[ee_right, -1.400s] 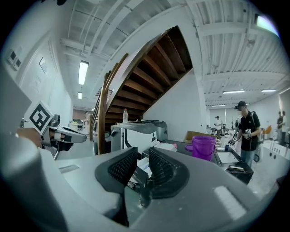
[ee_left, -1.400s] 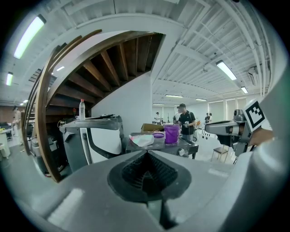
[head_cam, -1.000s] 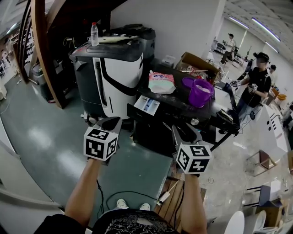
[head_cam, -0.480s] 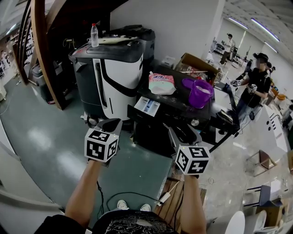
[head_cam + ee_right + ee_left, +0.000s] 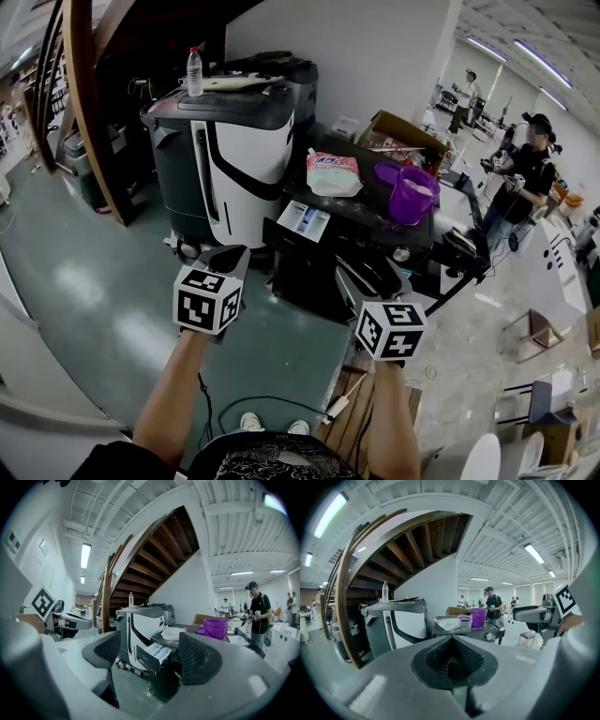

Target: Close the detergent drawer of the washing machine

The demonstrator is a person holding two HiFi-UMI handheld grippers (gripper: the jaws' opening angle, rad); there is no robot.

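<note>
While the head view looks steeply down, the detergent drawer (image 5: 303,220) stands pulled out of the dark washing machine (image 5: 361,212), seemingly untouched. Left gripper view: the left gripper (image 5: 452,660) has its jaws pressed together, empty. Right gripper view: the right gripper (image 5: 150,652) has just been opening; its jaws stand wide apart with nothing gripped, the drawer beyond them.

Glossy grey-green floor (image 5: 75,281), plain white wall (image 5: 375,56), curved dark wooden staircase (image 5: 89,112), long ceiling strip lights (image 5: 487,45), white beamed ceiling (image 5: 525,517)
</note>
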